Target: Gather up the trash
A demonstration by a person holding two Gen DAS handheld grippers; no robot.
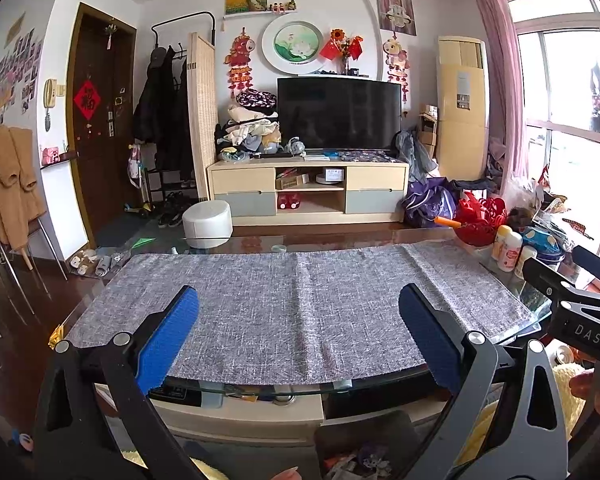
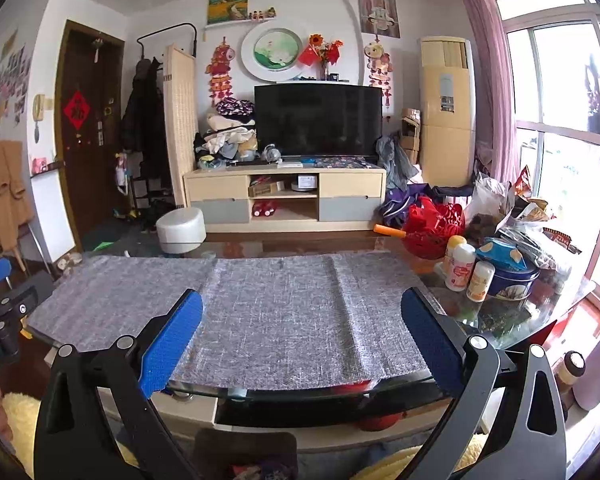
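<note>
Two grippers are held just above the near edge of the grey cloth [image 1: 296,312] on the glass table [image 1: 260,390]. The left gripper [image 1: 299,334] is spread wide, and nothing is held or touched by its blue pads [image 1: 168,344]. The right gripper [image 2: 302,336] is spread just as wide and is empty too. A dark bin [image 1: 364,446] with scraps of trash inside is seen below the cloth's near edge, under the left gripper. Bottles [image 2: 460,266] and a blue tin [image 2: 512,280] are set at the cloth's right end.

left gripper [image 1: 298,336] | black frame, silver screws | blue-padded fingers [image 1: 168,342]
</note>
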